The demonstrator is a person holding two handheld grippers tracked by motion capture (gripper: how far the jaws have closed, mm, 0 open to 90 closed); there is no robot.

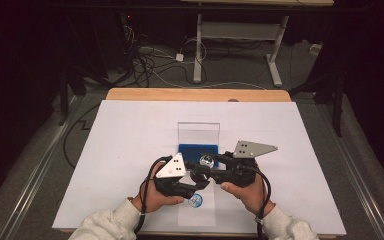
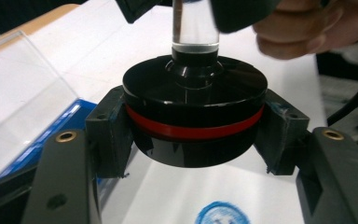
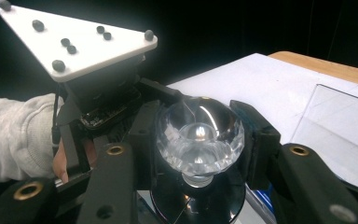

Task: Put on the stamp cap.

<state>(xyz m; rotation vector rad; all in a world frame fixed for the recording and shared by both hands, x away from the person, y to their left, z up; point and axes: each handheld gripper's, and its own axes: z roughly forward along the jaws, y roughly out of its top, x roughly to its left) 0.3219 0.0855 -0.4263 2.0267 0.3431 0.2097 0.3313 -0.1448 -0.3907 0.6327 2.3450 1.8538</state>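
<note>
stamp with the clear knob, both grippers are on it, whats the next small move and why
Probably lift it straight up with both grippers. The left gripper is clamped on the stamp's black base at its red band, and the right gripper is shut on the clear knob. A blue round print already lies on the white sheet beneath it.

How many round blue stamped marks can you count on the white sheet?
1. The blue mark lies on the white sheet near the front edge, just below the left gripper; others may be hidden under the hands.
</note>
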